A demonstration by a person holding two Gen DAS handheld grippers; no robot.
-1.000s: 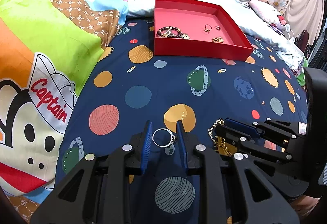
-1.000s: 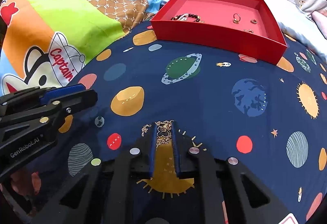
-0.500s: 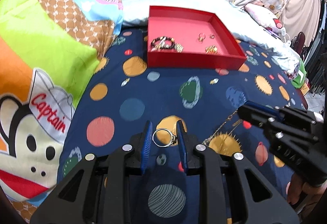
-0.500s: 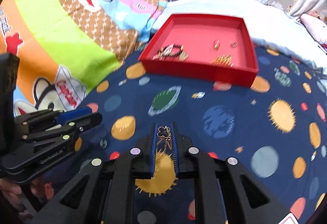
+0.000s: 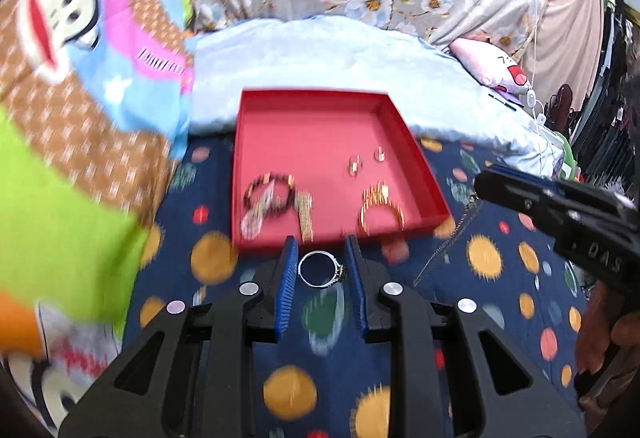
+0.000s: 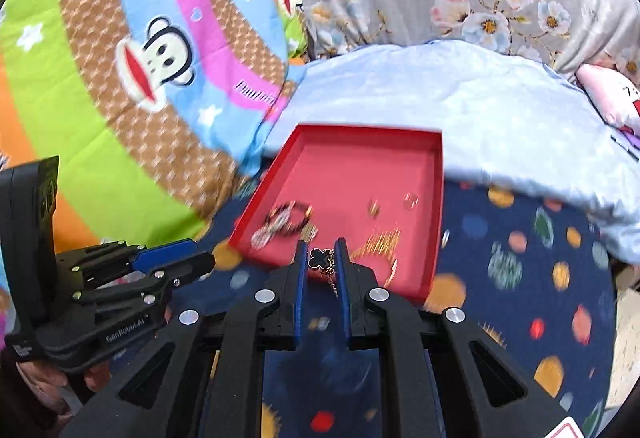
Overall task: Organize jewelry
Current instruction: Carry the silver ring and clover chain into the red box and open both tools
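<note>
Jewelry already lies in the red tray (image 5: pixel 416 158), which sits on a planet-print blanket (image 5: pixel 500 278): a dark bead bracelet (image 5: pixel 269 192) toward its near left corner, a gold bangle (image 5: pixel 381 212) toward its near right, two small rings (image 5: pixel 366 160) further in (all blurred). Just before the tray's near wall, the left gripper (image 5: pixel 322 270) pinches a silver ring (image 5: pixel 320 270). Beside the tray's right corner, the right gripper (image 6: pixel 322 258) clamps a black clover pendant (image 6: pixel 321 259), its gold chain (image 5: pixel 452 238) dangling.
</note>
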